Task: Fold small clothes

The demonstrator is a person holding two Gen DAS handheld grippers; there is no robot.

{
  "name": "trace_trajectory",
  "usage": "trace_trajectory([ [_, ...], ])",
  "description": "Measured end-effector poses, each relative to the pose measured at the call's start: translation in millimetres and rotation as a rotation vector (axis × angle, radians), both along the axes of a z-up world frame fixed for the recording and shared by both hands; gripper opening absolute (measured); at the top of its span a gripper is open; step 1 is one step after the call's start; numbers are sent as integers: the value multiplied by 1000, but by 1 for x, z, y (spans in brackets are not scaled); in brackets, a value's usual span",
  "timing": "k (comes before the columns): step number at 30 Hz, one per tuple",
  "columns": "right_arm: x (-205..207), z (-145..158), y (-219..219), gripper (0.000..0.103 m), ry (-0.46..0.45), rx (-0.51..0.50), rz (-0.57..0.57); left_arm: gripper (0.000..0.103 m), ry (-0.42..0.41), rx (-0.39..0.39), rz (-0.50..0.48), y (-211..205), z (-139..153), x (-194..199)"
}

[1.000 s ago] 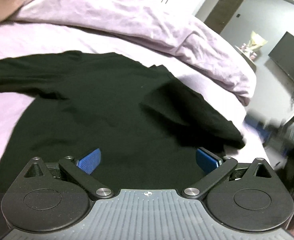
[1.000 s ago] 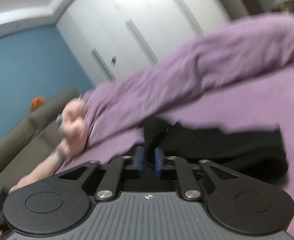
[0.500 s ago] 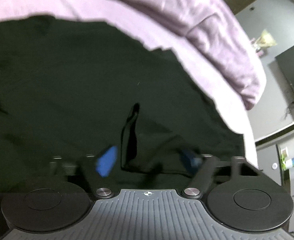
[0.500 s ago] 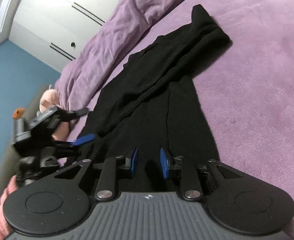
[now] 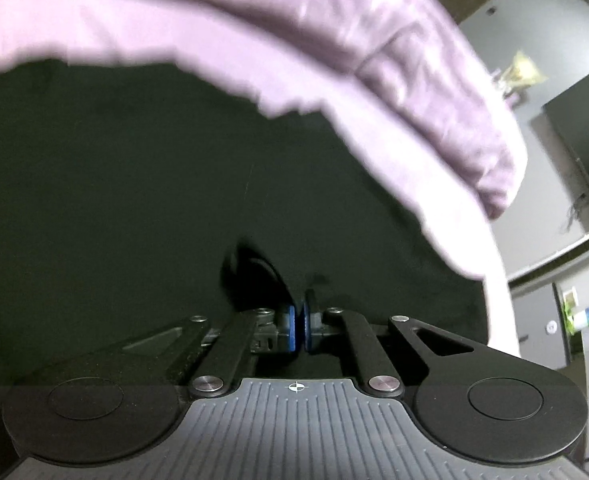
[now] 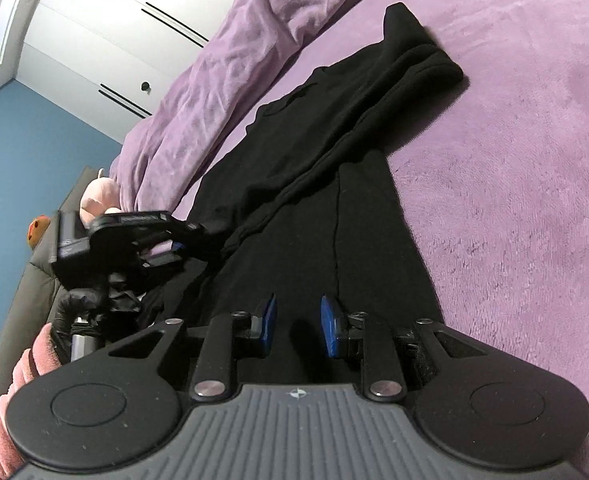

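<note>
A black garment (image 6: 314,184) lies spread on a purple bed cover (image 6: 514,200), with one sleeve folded across its body. In the left wrist view the garment (image 5: 134,200) fills most of the frame. My left gripper (image 5: 299,326) is shut on a fold of the black cloth; it also shows in the right wrist view (image 6: 190,236) at the garment's left edge. My right gripper (image 6: 296,326) is open just above the garment's near part, with black cloth between and below its blue pads.
A rumpled purple duvet (image 6: 222,72) is heaped along the far side of the bed, also in the left wrist view (image 5: 414,80). White wardrobe doors (image 6: 114,40), a blue wall and a dark sofa (image 6: 30,300) lie left. A television (image 5: 582,152) hangs at the right.
My left gripper has closed from wide open onto the cloth and moved lower over the garment. My right gripper has opened wider and swung down over the garment.
</note>
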State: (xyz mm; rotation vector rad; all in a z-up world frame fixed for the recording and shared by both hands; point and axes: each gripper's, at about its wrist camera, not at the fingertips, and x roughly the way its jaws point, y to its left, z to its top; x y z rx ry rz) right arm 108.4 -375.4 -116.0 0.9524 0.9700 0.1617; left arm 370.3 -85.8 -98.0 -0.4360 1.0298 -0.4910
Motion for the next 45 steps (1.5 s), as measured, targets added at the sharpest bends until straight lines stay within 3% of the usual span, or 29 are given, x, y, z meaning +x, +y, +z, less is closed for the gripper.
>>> trace_trajectory([
  [2,10,5,-6,26,-6,-11,-1,5,-96,14,20,12,30,1],
  [4,23,13,-13,29,-34,-44,-14,5,-252,109,37,24,64,-2],
  [6,38,19,-19,35,-58,-58,-40,6,-321,172,63,39,81,-1],
  [11,77,17,-29,40,-47,-87,-109,6,-230,247,118,70,65,9],
  [14,102,13,-33,40,-10,-171,-144,6,-195,251,120,81,48,8],
  [19,150,-6,-31,45,69,-329,-104,6,-180,262,117,87,36,14],
  [21,164,-15,-27,40,86,-377,-85,6,-187,262,113,85,37,16],
  [23,173,-15,-20,10,72,-453,-52,6,-201,275,109,83,38,19],
  [26,176,-5,-7,5,-16,-556,-18,6,-250,303,113,80,42,22],
  [28,174,5,-6,5,-62,-646,-68,6,-283,292,118,77,43,24],
  [32,184,-1,-11,4,-18,-743,-122,7,-266,350,117,66,31,35],
  [35,175,3,-22,7,52,-673,-167,7,-203,329,115,69,18,37],
  [36,166,7,-25,10,41,-613,-183,7,-204,325,115,72,16,35],
  [38,143,15,-30,31,14,-435,-202,9,-197,343,119,78,11,32],
  [42,116,3,-27,33,30,-183,-201,11,-130,312,167,96,0,32],
  [45,123,-10,-19,33,52,-206,-206,18,-116,300,185,103,-1,28],
])
